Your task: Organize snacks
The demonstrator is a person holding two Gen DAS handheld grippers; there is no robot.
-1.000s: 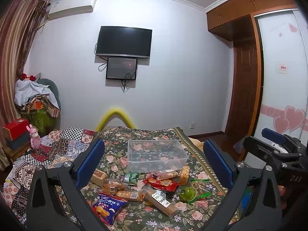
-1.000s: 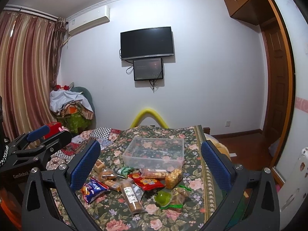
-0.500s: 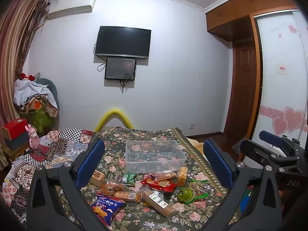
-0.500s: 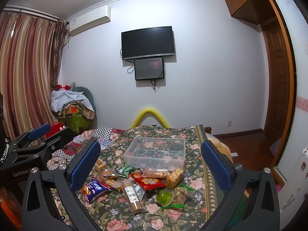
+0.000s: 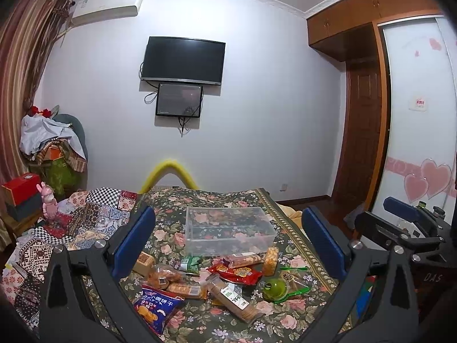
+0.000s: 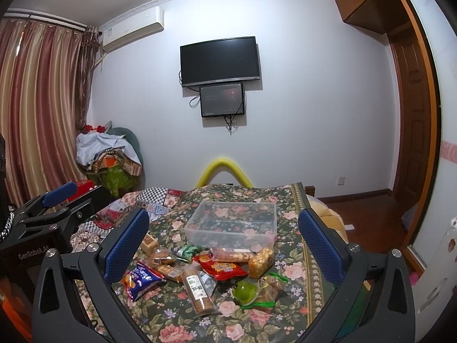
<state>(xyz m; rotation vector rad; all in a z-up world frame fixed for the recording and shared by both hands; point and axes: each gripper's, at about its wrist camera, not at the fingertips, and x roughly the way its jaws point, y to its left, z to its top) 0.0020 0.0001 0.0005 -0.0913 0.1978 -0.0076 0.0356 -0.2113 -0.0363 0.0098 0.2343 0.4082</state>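
Several snack packs lie in a loose pile on the floral bedspread (image 5: 177, 225) (image 6: 294, 217): a blue chip bag (image 5: 155, 308) (image 6: 140, 280), a red packet (image 5: 235, 273) (image 6: 220, 267), a long biscuit sleeve (image 5: 232, 297) (image 6: 198, 290) and a green round pack (image 5: 275, 287) (image 6: 245, 291). Behind them stands an empty clear plastic box (image 5: 228, 230) (image 6: 232, 225). My left gripper (image 5: 228, 243) hovers open before the pile, holding nothing. My right gripper (image 6: 224, 243) is open too, also short of the pile.
A patchwork quilt (image 5: 71, 220) covers the bed's left part. A pink toy (image 5: 48, 203) and a red box (image 5: 21, 184) stand at the left. A yellow foam arch (image 6: 224, 171) rises behind the bed. A wooden door (image 5: 362, 131) is at the right.
Both views have shifted only slightly; the snacks and box sit a little differently in frame. Nothing was picked up, and both grippers stayed open.
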